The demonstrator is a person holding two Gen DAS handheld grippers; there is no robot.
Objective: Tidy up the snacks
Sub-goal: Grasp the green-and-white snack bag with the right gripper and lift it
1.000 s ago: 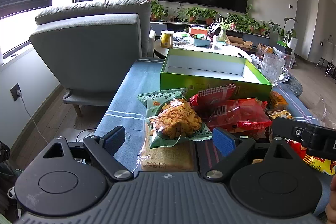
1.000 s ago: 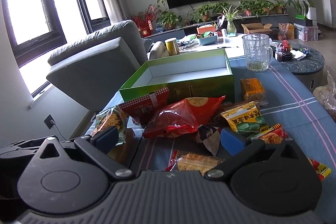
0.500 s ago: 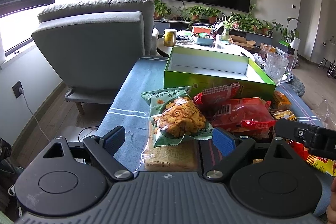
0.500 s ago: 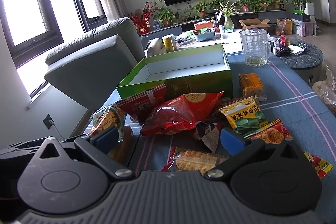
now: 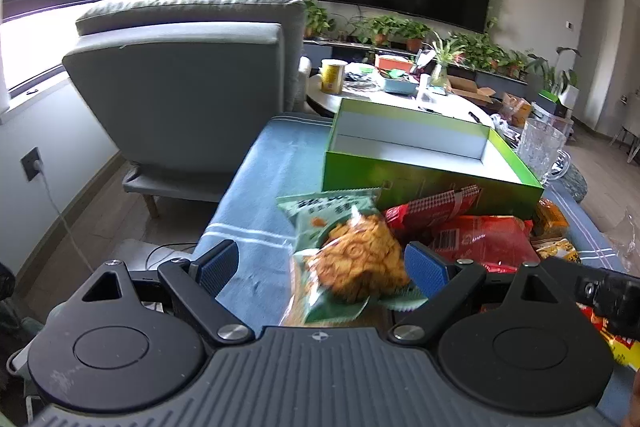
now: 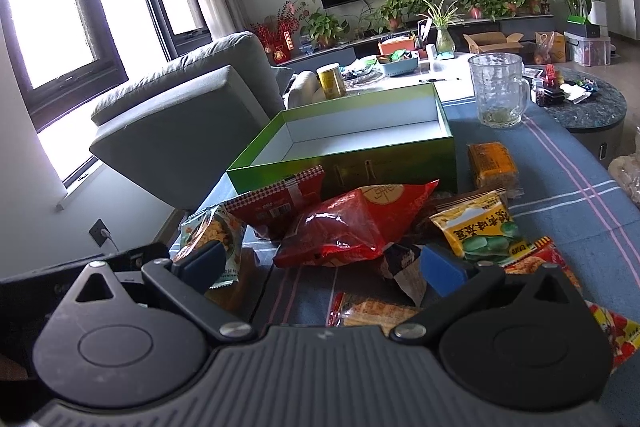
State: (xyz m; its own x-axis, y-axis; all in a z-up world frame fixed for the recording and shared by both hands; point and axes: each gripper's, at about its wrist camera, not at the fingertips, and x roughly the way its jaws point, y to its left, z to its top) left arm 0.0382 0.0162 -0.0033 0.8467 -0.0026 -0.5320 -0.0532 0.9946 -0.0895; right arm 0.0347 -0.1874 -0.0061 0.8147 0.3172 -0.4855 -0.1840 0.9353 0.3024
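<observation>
Snacks lie in a loose heap on the blue striped tablecloth [image 5: 260, 183], just in front of an open green box [image 5: 420, 175] whose white inside holds nothing. In the left wrist view, the left gripper [image 5: 320, 269] has its jaws spread wide, and a green packet of golden crisps [image 5: 352, 259] sits between the blue pads; the right pad looks to be at the packet's edge, the left pad stands clear of it, so nothing is gripped. Behind it a red checked packet [image 5: 436, 205] and a shiny red bag [image 5: 480, 239] rest against the box's near wall. A glass mug [image 5: 540, 147] stands by the box's far right corner, and a grey armchair [image 5: 188, 83] is off the table's left edge.

In the right wrist view, the right gripper [image 6: 322, 265] is also wide open and holds nothing, hanging over the near edge of the heap. Ahead of it lie the shiny red bag [image 6: 352, 223], a yellow packet with green peas [image 6: 480, 227], and an orange cracker pack [image 6: 492, 163] beside the box's right near corner [image 6: 448, 163]. A clear-wrapped biscuit pack [image 6: 372, 309] lies closest
</observation>
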